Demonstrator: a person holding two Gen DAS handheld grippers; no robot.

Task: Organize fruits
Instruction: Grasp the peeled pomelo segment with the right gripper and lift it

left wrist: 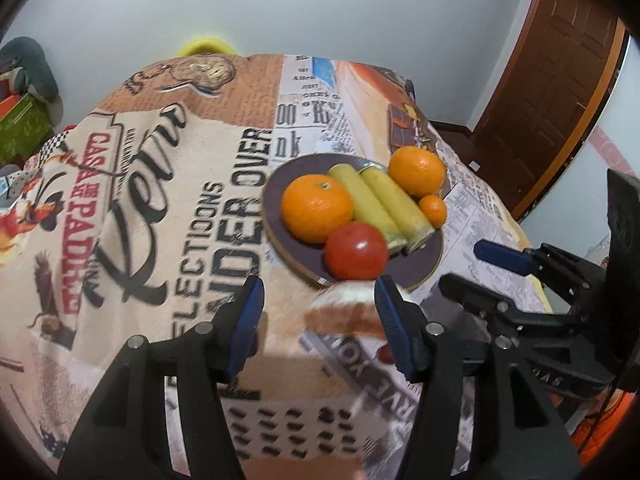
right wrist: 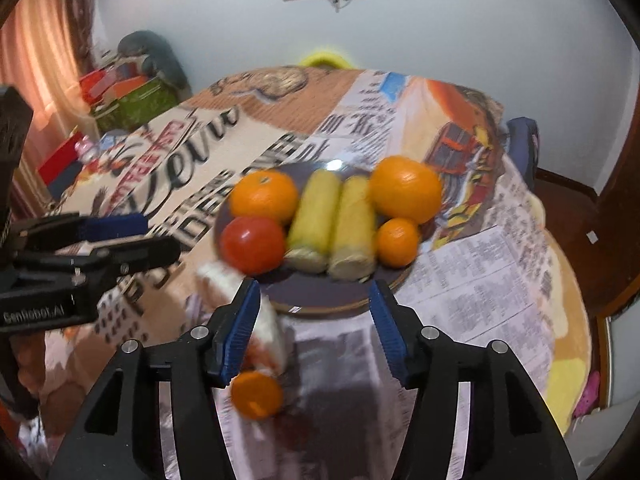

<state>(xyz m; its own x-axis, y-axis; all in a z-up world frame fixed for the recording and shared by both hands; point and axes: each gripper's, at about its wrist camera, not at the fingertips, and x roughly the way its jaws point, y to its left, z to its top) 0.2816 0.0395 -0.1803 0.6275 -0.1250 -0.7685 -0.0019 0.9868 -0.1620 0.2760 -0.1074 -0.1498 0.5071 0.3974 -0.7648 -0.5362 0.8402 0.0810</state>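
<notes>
Fruit sat gathered on the plate (right wrist: 320, 304) while both grippers, left (left wrist: 318, 318) and right (right wrist: 312, 320), hovered with jaws released, holding nothing.

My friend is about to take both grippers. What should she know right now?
Left hand-held gripper: open, holding nothing, above the white basket.
Right hand-held gripper: open, holding nothing, near the plate's front edge.
On the plate: two big oranges, a small orange, a tomato and two yellow-green pieces.
One small orange is off the plate, close to the basket.
Done: most fruit seems gathered on the plate.
Left: probably that loose orange.
</notes>
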